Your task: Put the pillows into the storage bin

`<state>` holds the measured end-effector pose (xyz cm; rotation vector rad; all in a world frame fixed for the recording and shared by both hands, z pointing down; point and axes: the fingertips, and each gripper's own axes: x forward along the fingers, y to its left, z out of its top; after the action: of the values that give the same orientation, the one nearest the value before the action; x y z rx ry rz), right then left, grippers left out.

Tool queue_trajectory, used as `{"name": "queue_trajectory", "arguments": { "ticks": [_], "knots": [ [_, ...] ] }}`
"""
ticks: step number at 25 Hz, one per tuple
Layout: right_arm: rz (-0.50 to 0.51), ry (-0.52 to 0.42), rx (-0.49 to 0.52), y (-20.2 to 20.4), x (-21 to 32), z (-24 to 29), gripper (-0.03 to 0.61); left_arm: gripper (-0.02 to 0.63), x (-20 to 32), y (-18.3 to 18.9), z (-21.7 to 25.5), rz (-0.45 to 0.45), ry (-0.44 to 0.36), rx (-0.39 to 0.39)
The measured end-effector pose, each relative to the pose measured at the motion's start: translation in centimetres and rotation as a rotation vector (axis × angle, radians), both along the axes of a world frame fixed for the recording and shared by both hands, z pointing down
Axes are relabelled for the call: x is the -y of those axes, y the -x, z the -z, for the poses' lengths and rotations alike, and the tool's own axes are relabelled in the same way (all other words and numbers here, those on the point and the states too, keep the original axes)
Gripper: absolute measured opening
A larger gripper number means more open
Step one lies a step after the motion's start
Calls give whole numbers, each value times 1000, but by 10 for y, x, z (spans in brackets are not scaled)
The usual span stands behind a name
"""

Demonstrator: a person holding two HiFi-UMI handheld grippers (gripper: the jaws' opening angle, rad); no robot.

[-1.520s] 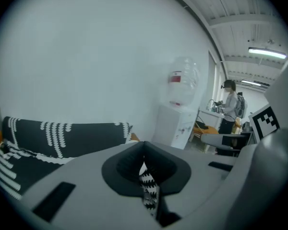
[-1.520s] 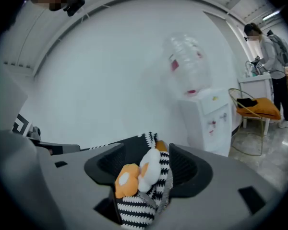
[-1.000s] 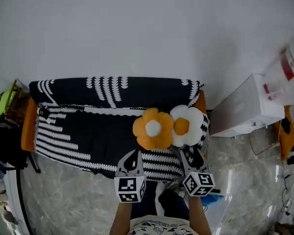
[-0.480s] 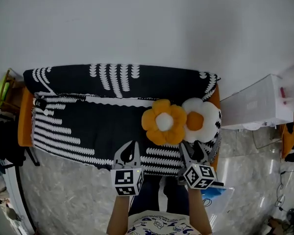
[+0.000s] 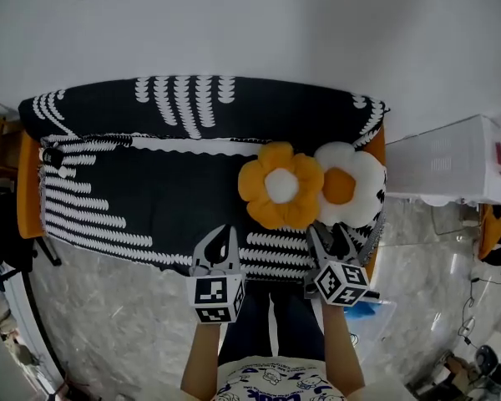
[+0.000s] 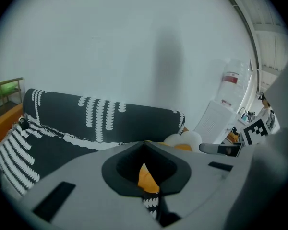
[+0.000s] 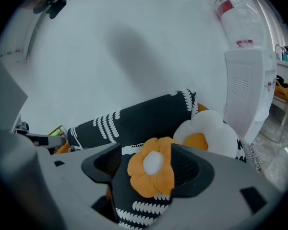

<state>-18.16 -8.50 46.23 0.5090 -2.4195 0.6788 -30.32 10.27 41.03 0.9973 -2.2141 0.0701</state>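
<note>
Head view: orange pillow (image 5: 280, 187) lies just beyond right gripper's (image 5: 328, 236) opening, empty jaws.

White wall (image 5: 234, 23); black-and-white sofa (image 5: 150, 199); marbled floor (image 5: 108, 328).

Plush orange pillow (image 5: 280, 186); woven cloth sofa cover (image 5: 150, 199) (matt); glossy marbled floor (image 5: 125, 324).

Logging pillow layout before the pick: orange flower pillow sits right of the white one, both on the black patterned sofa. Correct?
No: the orange flower pillow sits left of the white flower pillow, as the head view shows. Both are on the black patterned sofa.
</note>
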Motion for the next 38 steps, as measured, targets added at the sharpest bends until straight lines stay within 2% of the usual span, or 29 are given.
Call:
{"name": "queue_trajectory", "arguments": {
  "ticks": [11, 22, 26, 31, 38],
  "knots": [
    [-15, 111, -148, -6, 10, -122, 335, 12, 4, -7, -79, 11, 73, -89],
    [-86, 197, -206, -20, 20, -226, 333, 12, 6, -42, -149, 16, 122, -168],
    [-79, 232, -223, -22, 19, -257, 323, 12, 4, -52, -167, 22, 133, -189],
    [-71, 276, -198, -20, 15, -269, 288, 12, 2, -63, -178, 30, 138, -204],
    [-45, 218, -184, -15, 8, -249, 168, 12, -2, -69, -171, 47, 130, -199]
  ]
}}
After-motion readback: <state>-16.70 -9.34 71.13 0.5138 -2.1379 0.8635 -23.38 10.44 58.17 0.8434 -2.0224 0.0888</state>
